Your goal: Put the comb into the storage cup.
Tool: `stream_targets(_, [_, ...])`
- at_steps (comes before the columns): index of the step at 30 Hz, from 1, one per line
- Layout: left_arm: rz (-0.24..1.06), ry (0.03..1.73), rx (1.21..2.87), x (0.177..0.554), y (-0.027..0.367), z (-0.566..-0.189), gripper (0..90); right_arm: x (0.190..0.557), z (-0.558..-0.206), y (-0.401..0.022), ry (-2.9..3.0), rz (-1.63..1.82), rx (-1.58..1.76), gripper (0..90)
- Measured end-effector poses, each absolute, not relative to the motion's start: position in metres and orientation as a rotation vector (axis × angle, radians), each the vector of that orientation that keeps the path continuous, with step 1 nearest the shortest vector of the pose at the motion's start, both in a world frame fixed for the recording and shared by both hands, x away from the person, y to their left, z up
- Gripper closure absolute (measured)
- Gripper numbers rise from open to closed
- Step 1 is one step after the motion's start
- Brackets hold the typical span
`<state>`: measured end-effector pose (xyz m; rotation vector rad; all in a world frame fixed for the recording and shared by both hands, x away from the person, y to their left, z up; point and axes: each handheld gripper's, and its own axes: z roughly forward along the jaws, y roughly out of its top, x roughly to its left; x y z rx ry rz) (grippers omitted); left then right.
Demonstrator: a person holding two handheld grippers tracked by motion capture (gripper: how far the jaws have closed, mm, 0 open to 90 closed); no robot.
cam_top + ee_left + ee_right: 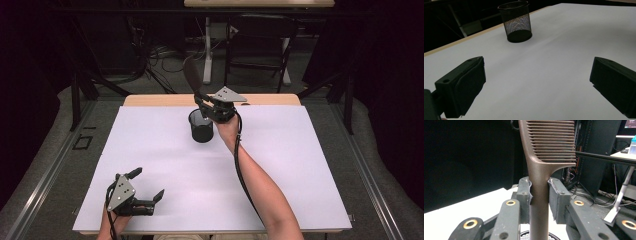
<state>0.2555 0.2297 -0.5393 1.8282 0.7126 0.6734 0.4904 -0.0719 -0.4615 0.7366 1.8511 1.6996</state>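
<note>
We see the right gripper [539, 195] clamped on a brown comb's [544, 157] handle, directly above the black mesh cup [201, 126]. Well short of that cup, the left gripper [148, 185] rests on the white table [300, 165], jaws wide apart and empty.

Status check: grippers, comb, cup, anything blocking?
Right gripper shut on comb, above mesh cup. Left gripper open, jaws bare, low over table. Nothing blocking the cup.

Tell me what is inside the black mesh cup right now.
From above, the mesh cup looks empty, though its dark interior hides the bottom. The comb, clamped by its handle in the right gripper, hangs over the rim; whether its lower end has entered the cup is covered.
</note>
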Motion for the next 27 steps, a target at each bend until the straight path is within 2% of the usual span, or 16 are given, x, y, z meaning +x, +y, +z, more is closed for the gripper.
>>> stream_targets(27, [0.672, 0.713, 1.828, 0.255, 0.230, -0.539, 0.5, 0.498, -0.478, -0.062, 1.947, 1.622, 0.754, 72.5])
